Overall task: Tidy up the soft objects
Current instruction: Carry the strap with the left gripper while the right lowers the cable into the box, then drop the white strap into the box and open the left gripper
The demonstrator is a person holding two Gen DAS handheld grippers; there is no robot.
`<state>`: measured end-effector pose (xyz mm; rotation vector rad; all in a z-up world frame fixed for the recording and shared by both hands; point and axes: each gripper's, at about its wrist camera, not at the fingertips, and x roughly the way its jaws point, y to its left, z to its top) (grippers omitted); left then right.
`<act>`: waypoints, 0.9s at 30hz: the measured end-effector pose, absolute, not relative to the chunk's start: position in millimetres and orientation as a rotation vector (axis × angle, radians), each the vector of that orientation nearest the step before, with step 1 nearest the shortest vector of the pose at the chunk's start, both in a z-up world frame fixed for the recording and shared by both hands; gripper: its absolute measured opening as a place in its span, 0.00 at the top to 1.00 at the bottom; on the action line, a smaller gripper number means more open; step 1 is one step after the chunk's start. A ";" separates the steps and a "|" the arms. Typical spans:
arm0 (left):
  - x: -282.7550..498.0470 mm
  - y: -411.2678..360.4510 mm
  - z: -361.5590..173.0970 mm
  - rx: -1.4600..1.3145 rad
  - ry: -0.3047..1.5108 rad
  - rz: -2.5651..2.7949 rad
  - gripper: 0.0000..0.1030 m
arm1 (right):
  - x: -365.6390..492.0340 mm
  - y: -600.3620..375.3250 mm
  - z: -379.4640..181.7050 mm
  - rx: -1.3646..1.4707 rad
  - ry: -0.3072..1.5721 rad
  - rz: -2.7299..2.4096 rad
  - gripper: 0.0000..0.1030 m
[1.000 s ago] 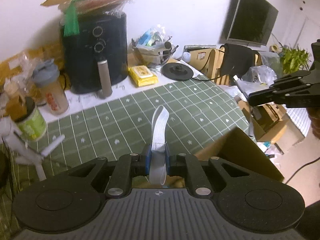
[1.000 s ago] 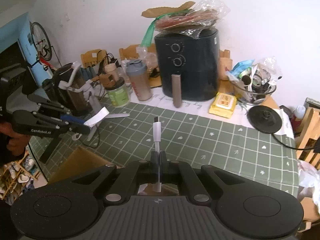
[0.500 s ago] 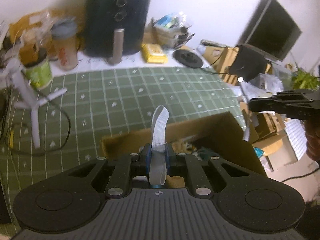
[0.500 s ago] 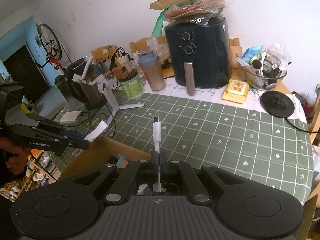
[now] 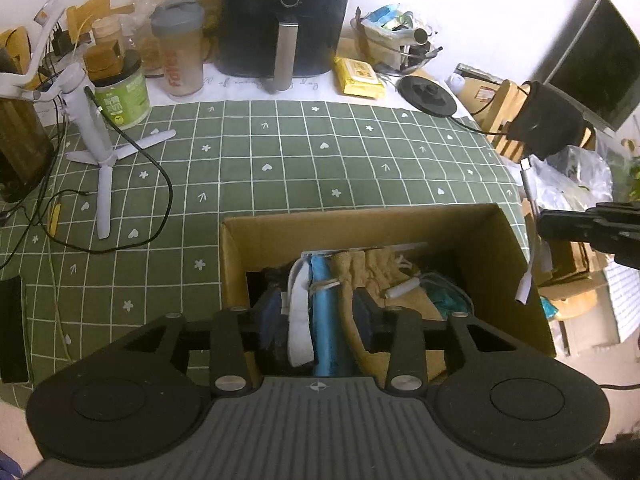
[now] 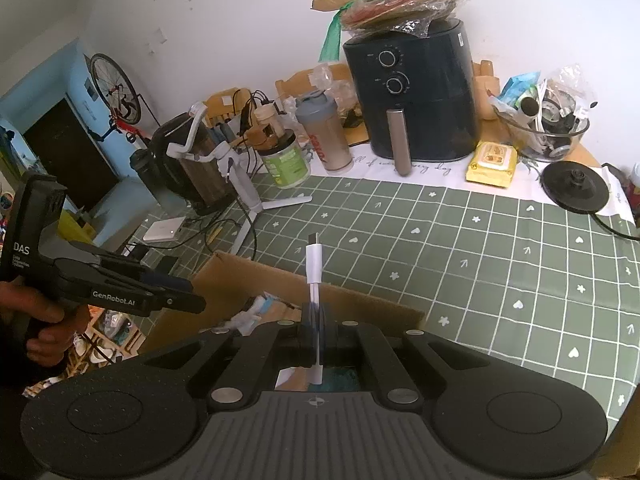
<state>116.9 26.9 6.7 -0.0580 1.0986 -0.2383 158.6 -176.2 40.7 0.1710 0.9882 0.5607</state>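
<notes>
Two grippers are angled steeply down over an open cardboard box (image 5: pixel 512 240) at the near edge of the green checked tablecloth (image 5: pixel 300 160). The left gripper (image 5: pixel 320 312) has just been opening; its jaws stand apart, the white strap (image 5: pixel 300 320) lying loose between them on the box's contents. The right gripper (image 6: pixel 316 322) is pressed together on a white cable adapter (image 6: pixel 313 268). Open cloth is seen beyond the box.

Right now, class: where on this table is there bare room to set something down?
The green checked cloth lies bare between the air fryer and the cardboard box. Crowded: the back edge, and the left around the white tripod and its cables.
</notes>
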 end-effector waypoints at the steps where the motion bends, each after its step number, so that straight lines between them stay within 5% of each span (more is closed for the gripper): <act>1: 115.7 26.8 6.9 -0.061 1.097 -0.235 0.62 | 157.8 -176.6 40.7 0.173 0.989 0.561 0.97; 18: 100.2 22.5 13.4 -0.106 1.059 -0.216 0.62 | 153.7 -178.0 47.6 0.166 0.969 0.568 0.96; 27: 89.6 27.4 24.1 -0.123 1.001 -0.175 0.43 | 164.8 -162.4 56.0 0.161 0.981 0.621 0.96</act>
